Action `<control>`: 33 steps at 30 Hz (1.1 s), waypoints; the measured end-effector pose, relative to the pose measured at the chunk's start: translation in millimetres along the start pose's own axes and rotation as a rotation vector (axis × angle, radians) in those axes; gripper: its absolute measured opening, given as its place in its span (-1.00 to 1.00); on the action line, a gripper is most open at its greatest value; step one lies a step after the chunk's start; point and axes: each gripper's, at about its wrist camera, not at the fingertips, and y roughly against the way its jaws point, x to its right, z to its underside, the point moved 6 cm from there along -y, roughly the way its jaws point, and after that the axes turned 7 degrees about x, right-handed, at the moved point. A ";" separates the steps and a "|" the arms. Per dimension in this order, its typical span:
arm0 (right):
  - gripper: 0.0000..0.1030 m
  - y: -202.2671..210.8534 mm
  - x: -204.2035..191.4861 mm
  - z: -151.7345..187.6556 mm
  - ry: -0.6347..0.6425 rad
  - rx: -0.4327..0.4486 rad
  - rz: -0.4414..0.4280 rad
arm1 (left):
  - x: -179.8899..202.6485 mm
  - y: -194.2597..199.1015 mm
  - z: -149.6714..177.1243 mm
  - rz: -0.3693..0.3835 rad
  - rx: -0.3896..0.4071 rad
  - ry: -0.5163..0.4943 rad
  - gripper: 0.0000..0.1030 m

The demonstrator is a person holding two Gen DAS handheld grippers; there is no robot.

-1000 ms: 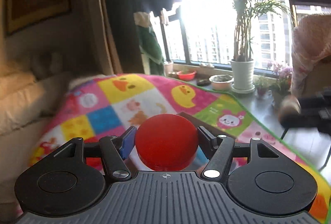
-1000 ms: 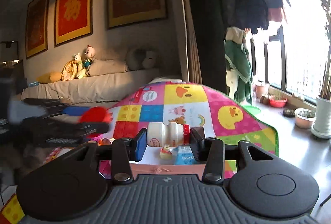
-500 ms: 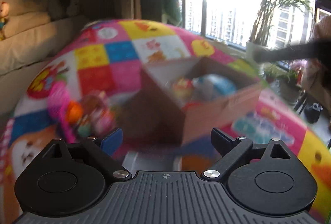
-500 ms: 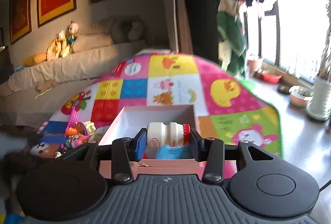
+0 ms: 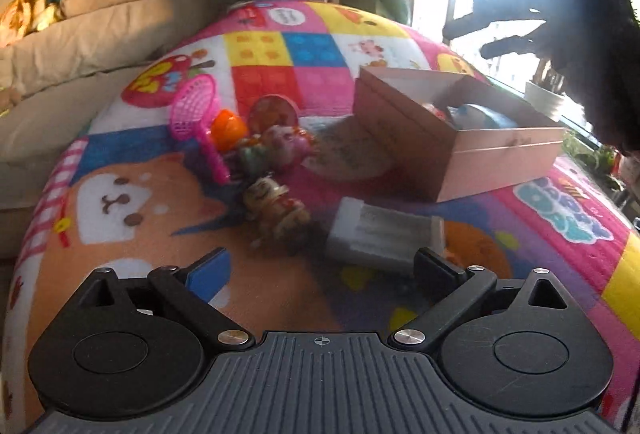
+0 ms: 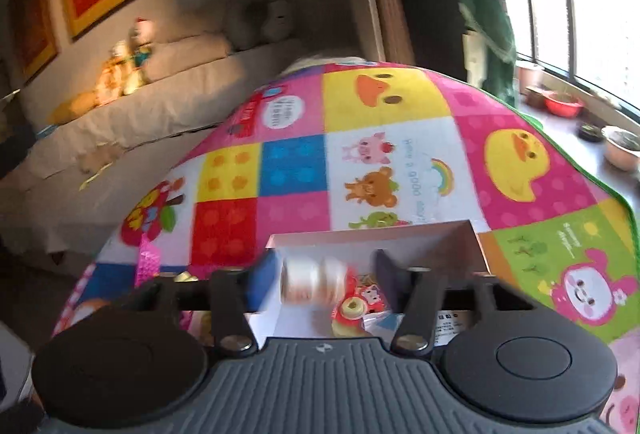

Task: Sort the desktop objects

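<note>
In the left wrist view my left gripper hangs low over the colourful play mat. Its jaws are opening wide with nothing between them. Just ahead lies a flat grey case, and beyond it a toy figure, an orange egg and a pink net scoop. My right gripper is over the open pink box. Its jaws are opening, and the small white bottle with a red cap sits blurred and loose between them, a gap showing at its cap end.
The pink box holds several toys, among them a red and yellow one. A beige sofa with stuffed toys runs along the mat's left side. Window, plant pots and bare floor lie to the right.
The left gripper has let go of the red round thing, opened and swung down toward the loose toys. The right gripper moved over the box and its jaws parted from the bottle.
</note>
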 end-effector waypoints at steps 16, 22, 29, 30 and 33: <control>0.19 54.2 -135.9 131.8 0.455 -0.108 -0.276 | -60.7 2.7 -2.0 -0.230 -0.041 0.108 0.98; 0.20 8.7 -147.3 82.8 0.300 -0.150 -0.269 | -64.1 -3.2 1.1 -0.237 -0.046 0.122 0.98; 0.43 -86.1 -157.5 50.6 0.175 -0.238 -0.178 | -48.0 -6.7 6.3 -0.172 -0.052 0.042 0.98; 0.47 -100.6 -161.1 51.4 0.177 -0.248 -0.163 | -45.0 -6.8 6.4 -0.171 -0.050 0.021 0.98; 0.47 -137.7 -168.5 59.0 0.171 -0.291 -0.139 | -37.0 -6.6 6.7 -0.175 -0.043 -0.030 0.98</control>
